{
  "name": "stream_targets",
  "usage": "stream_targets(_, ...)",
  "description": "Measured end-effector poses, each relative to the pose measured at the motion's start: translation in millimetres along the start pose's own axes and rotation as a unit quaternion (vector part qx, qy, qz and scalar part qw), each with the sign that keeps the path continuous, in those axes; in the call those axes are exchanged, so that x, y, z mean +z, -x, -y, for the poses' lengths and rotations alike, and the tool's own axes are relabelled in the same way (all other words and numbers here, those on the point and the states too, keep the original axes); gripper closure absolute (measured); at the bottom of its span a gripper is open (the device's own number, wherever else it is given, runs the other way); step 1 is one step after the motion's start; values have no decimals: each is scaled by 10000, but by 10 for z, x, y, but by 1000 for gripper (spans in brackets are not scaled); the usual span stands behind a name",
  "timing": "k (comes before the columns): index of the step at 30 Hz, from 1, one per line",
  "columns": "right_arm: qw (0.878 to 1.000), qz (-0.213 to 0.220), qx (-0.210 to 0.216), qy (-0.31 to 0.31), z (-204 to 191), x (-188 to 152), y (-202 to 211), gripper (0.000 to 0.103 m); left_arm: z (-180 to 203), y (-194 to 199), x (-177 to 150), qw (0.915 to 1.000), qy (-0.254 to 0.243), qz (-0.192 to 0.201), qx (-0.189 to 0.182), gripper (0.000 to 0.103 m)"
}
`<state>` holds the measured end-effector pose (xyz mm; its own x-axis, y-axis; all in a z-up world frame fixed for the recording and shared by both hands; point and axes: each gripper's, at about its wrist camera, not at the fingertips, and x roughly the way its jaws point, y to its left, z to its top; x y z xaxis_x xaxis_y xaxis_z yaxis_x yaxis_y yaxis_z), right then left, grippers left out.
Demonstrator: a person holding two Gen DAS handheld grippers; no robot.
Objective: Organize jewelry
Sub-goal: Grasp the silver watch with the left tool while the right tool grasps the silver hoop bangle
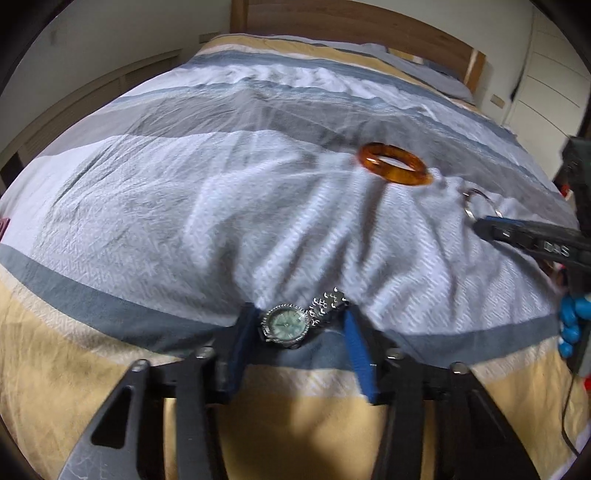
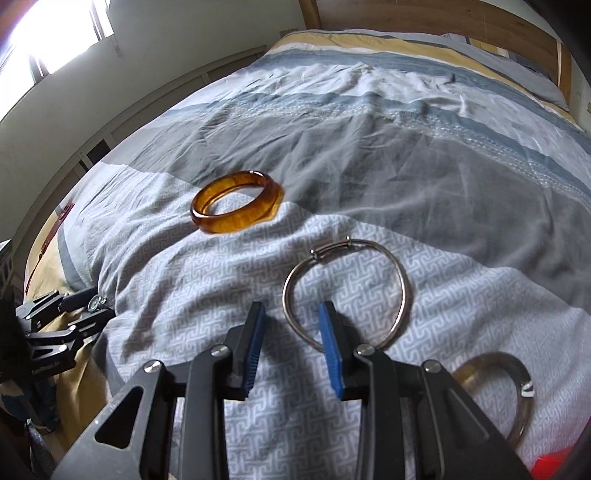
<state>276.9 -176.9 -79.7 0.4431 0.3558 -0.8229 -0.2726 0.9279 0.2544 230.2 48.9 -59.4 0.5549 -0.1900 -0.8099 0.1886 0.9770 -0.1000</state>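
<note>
A silver watch with a pale green dial lies on the bedspread between the open fingers of my left gripper. An amber bangle lies further out; it also shows in the right wrist view. A thin silver bangle lies just ahead of my right gripper, which is open, its right finger over the bangle's near edge. In the left wrist view the right gripper sits at that bangle. A pale translucent bangle lies at the lower right. The left gripper with the watch shows at far left.
The striped bedspread is wrinkled and covers the whole bed. A wooden headboard stands at the far end. A red object shows at the lower right corner. A window is on the left wall.
</note>
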Motion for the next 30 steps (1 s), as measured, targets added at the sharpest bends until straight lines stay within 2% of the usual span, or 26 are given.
stream_targets(2,10000,8,13,0,5,-9,-2,74,51,37,-32,9996,-20,-57,-286,78)
stream_targets(6,10000,13,44,-24,12,-6,-9,74,137,83,-55,9984,8,-77,-566,78)
stream_targets(17,9997,-151,158,-136,68,11,-107,75,290,-114,50,9981,-372,-201,-454,77)
stream_targets(21,9994,-172,193,-237,72,9,-78,97,318,-53,60,9986,-314,-168,-403,78)
stream_targets(25,9993,-129,301,-191,-40,-74,59,99,315,79,11,9988,-166,-113,-437,78)
stream_targets(30,9977,14,632,-223,-256,-264,351,99,345,345,-92,9990,-89,-31,-446,78)
